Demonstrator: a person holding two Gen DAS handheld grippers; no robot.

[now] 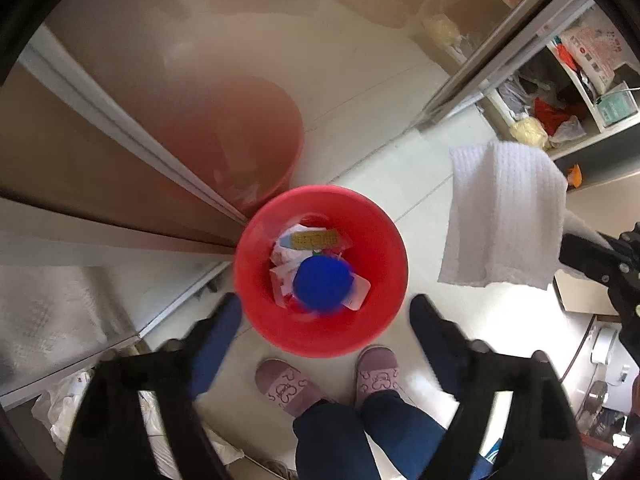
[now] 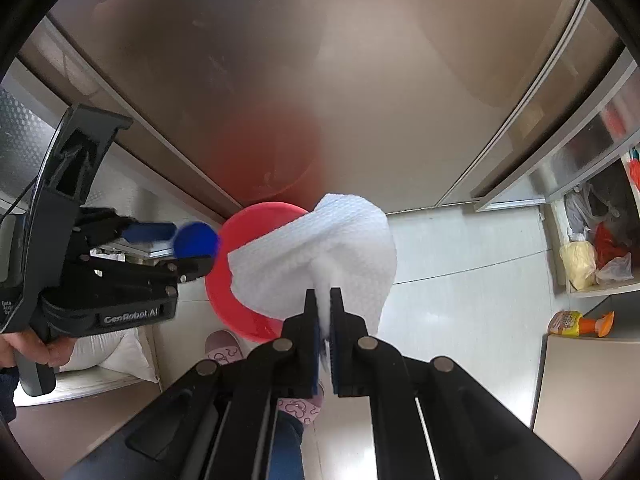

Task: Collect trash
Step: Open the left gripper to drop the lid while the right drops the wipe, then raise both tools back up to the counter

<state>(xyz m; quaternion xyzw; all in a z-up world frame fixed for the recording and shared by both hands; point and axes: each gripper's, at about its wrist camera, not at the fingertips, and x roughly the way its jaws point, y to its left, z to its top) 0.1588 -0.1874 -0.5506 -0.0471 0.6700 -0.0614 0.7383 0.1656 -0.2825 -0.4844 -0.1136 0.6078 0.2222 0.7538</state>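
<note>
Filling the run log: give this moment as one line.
left hand-held gripper open above red bin | blue disc in bin | right hand-held gripper holds white paper towel

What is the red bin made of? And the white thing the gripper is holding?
The bin looks like plastic: smooth, evenly red, with a soft shine on its wall. The white sheet pinched in the right gripper looks like paper towel: matte, dotted with an embossed pattern, and it hangs in limp folds. It could be a thin cloth; the pictures leave that open.
</note>
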